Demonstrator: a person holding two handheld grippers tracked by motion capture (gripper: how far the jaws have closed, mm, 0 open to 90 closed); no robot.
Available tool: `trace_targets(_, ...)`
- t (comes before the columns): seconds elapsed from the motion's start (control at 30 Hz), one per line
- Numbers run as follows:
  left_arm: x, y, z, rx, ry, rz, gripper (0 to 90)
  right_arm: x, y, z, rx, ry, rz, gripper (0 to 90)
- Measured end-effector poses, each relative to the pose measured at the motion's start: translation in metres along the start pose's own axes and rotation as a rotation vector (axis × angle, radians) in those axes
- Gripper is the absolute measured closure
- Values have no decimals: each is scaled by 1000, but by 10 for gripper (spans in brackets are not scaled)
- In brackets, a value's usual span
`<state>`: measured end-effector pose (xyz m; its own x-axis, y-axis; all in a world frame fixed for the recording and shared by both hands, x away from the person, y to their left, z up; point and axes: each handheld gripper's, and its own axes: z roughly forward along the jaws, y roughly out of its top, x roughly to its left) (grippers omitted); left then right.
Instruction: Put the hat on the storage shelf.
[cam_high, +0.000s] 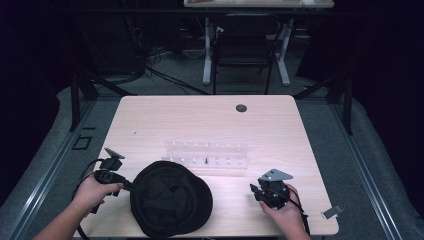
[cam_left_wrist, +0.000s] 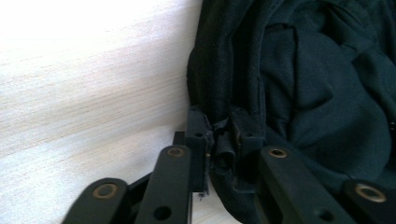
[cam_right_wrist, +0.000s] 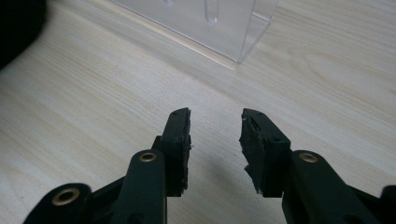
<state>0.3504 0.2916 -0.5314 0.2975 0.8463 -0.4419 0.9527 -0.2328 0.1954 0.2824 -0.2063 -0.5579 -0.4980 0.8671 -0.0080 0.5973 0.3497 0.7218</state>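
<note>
Left gripper (cam_left_wrist: 219, 140): jaws clamped on the black cap's (cam_high: 171, 198) rim at its 9 o'clock edge.
Right gripper (cam_right_wrist: 215, 140): jaws apart, empty, over the surface (cam_high: 200, 120).

A cap (cam_high: 171, 198) lies on the table (cam_high: 200, 120) in the lower middle of the high view, close to the near edge. The left gripper (cam_high: 131, 186) sits at the cap's left edge, in the lower left of the frame, its jaws closed on the cap's rim (cam_left_wrist: 219, 135). The right gripper (cam_high: 253, 191) rests in the lower right, well apart from the cap, its jaws parted over bare table. A clear rack (cam_high: 206, 156) stands behind the cap, near the table's middle. A small tag (cam_high: 332, 212) lies at the lower right corner. A hole (cam_high: 241, 108) sits near the far edge. Beyond the table, at the top of the frame, stands a chair (cam_high: 244, 47).
</note>
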Motion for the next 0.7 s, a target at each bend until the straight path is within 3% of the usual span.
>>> trace_targets(0.23, -5, 2, -7, 16, -17, -7, 864, -1, 0, 0, 2, 2, 3, 623)
trace_targets(0.53, -13, 4, -30, 17, -72, -11, 873, -2, 0, -1, 9, 0, 5, 622)
trace_targets(0.7, -19, 5, -39, 14, -81, -21, 874, -2, 0, -1, 4, 5, 7, 622)
